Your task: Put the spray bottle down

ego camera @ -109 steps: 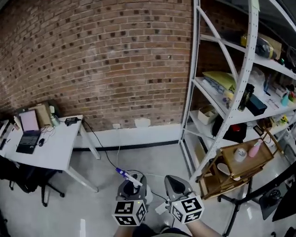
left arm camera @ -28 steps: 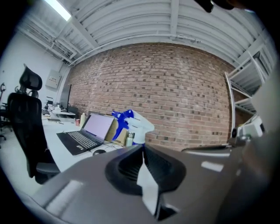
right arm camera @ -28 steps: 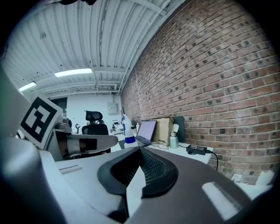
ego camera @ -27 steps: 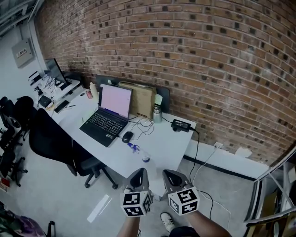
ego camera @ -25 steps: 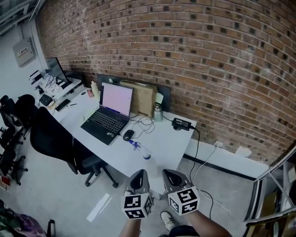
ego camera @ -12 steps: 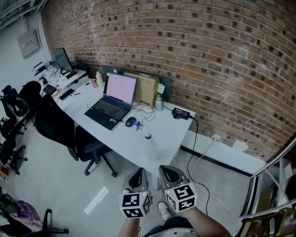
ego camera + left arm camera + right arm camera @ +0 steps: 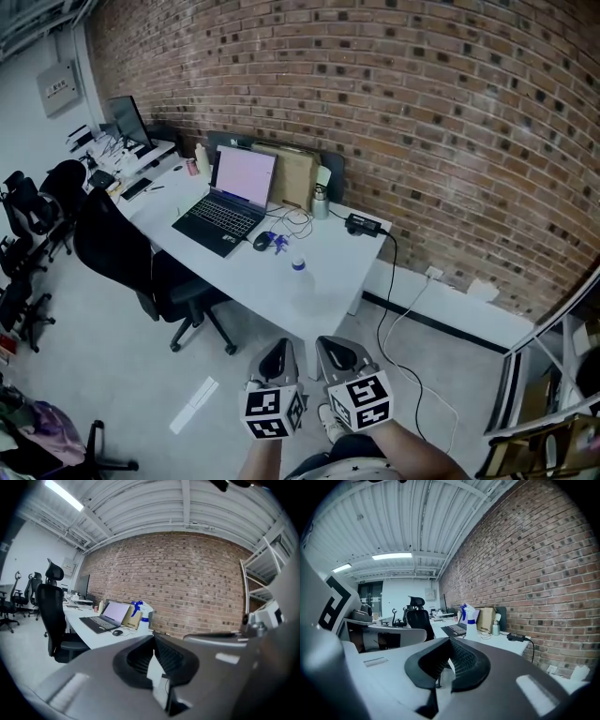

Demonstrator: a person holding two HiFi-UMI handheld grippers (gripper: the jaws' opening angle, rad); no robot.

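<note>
The spray bottle (image 7: 298, 266) has a blue trigger, a blue collar and a cloudy white body. It hangs in the air over the white desk (image 7: 333, 277), just beyond both gripper tips. My left gripper (image 7: 278, 351) is shut, and a white sliver shows between its pads. In the left gripper view the bottle's top (image 7: 142, 611) rises just past the left gripper's closed jaws (image 7: 153, 636), which hide its lower body. My right gripper (image 7: 330, 343) sits beside it, jaws together. In the right gripper view the bottle (image 7: 469, 618) stands above and right of those jaws (image 7: 450, 640).
On the desk are an open laptop (image 7: 230, 202), a mouse (image 7: 262, 242), a cardboard box (image 7: 291, 178), a small flask (image 7: 321, 204) and a power adapter (image 7: 360, 225). A black chair (image 7: 122, 262) stands at the desk's left. A cable (image 7: 389, 314) trails on the floor.
Both grippers have moved forward toward the desk with the bottle. The bottle's top now shows near the mouse instead of over the desk's front edge. Several seconds ago I faced a shelf rack.
</note>
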